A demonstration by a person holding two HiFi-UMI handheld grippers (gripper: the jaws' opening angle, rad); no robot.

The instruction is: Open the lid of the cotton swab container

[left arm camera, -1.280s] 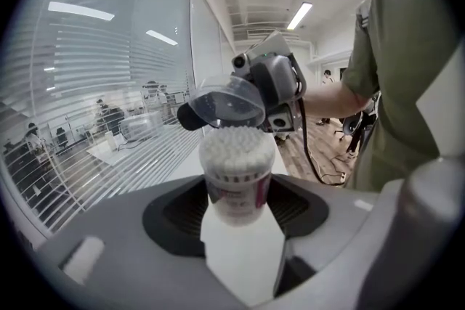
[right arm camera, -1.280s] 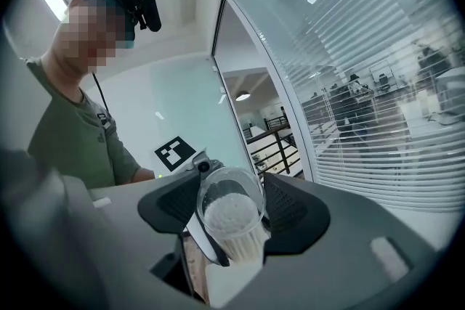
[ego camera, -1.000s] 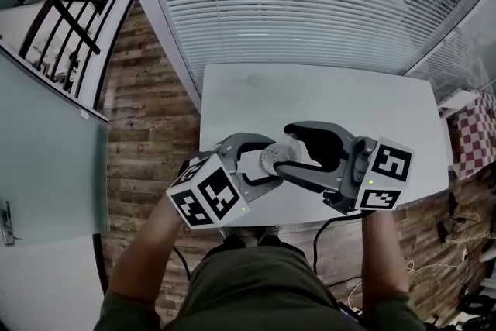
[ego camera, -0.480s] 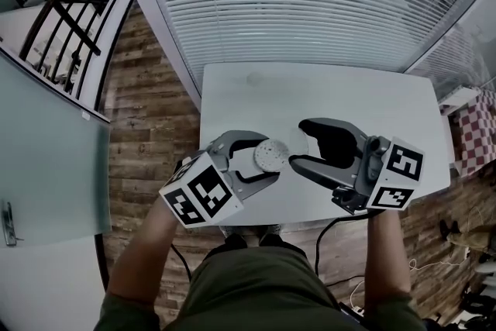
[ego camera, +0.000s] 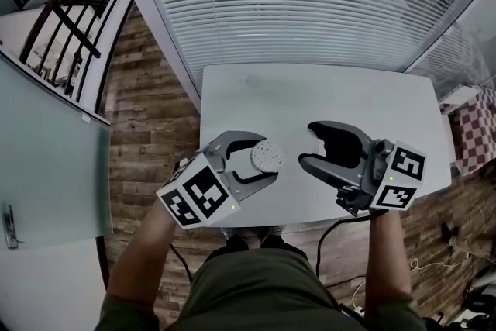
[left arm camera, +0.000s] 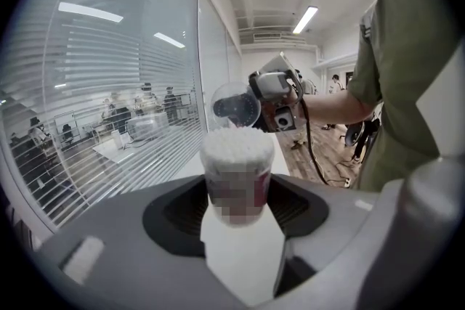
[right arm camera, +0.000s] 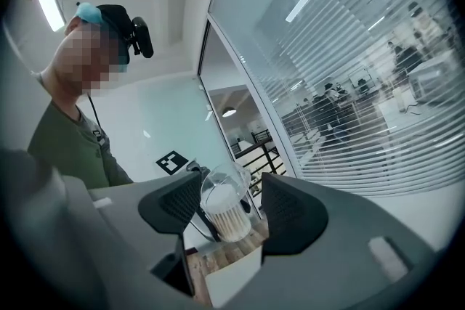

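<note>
No words, brands or numbers can be read. The only signs are black-and-white square markers. Some are on the cube point(ego camera: 198, 198) behind the left gripper point(ego camera: 267, 159), others on the cube point(ego camera: 399, 176) behind the right gripper point(ego camera: 308, 145). In the right gripper view one such marker point(right arm camera: 172, 162) shows beyond the jaws, just left of the lid point(right arm camera: 224, 189) between them. The container point(left arm camera: 236, 174) clamped in the left jaws has a label facing back toward the claw, too blurred to read.
</note>
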